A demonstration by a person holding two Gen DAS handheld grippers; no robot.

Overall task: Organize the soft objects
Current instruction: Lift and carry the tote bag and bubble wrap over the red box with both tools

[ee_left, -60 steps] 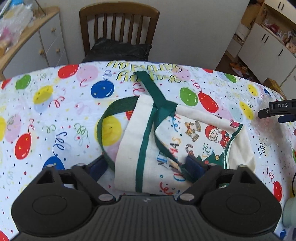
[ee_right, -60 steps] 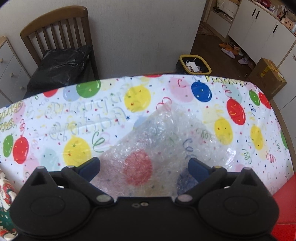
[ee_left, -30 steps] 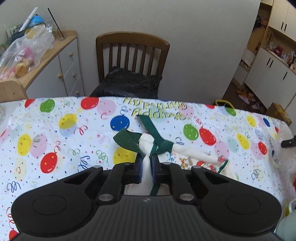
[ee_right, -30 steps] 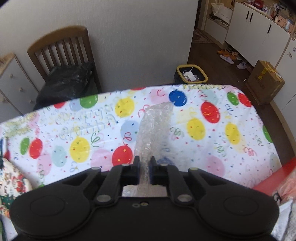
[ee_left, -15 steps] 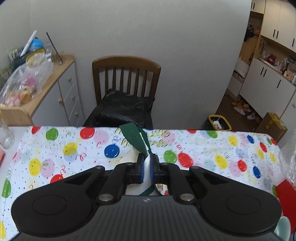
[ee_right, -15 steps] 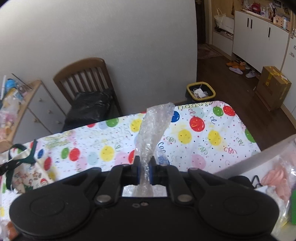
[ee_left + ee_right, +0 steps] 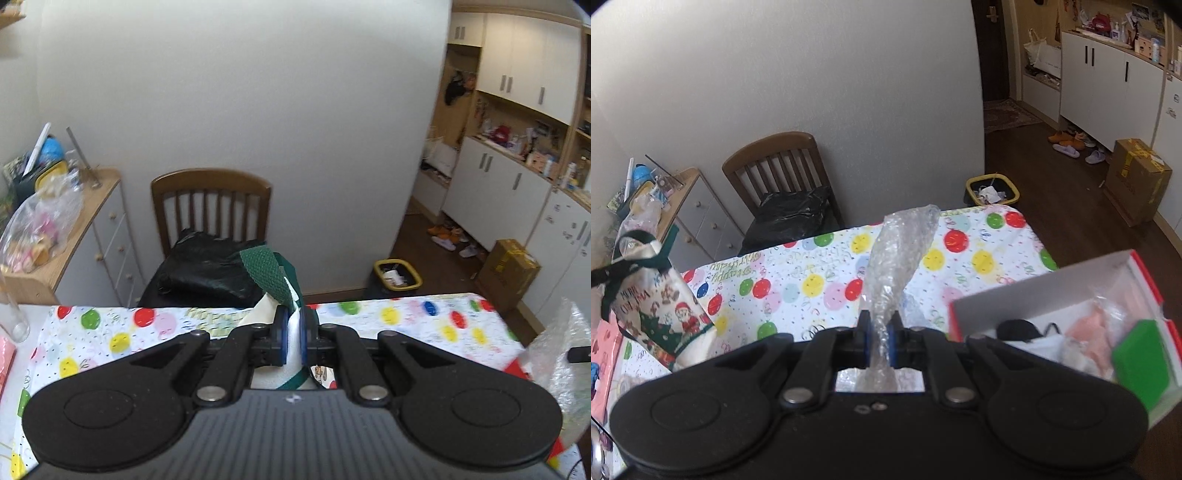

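**Two Soft Items Held Clear of the Party Table**

The left gripper [image 7: 291, 338] is pinched on the gathered cloth of a Christmas tote bag [image 7: 670, 310], its blue pads pressing the cream fabric and green trim at the mouth, with a green webbing handle [image 7: 266, 275] flopping up just beyond the fingertips. Seized near its top, the bag hangs below that gripper in a loose bundle, apparently so the limp cloth lifts in one piece. The right gripper [image 7: 880, 338] is clamped on a bunched sheet of bubble wrap [image 7: 899, 254], which stands up past the fingertips in a twisted plume; squeezing it into a narrow rope looks like the way to keep a floppy sheet manageable. Below and ahead of both grippers lies the balloon-print tablecloth [image 7: 820, 273]. Just to the right of the right gripper sits an open red-and-white box [image 7: 1045, 291] already holding pale pink and white soft pieces and a green block [image 7: 1141, 360], a likely home for the wrap. Beyond the table stands a wooden chair [image 7: 210, 206] bearing a black plastic bag [image 7: 207, 269].
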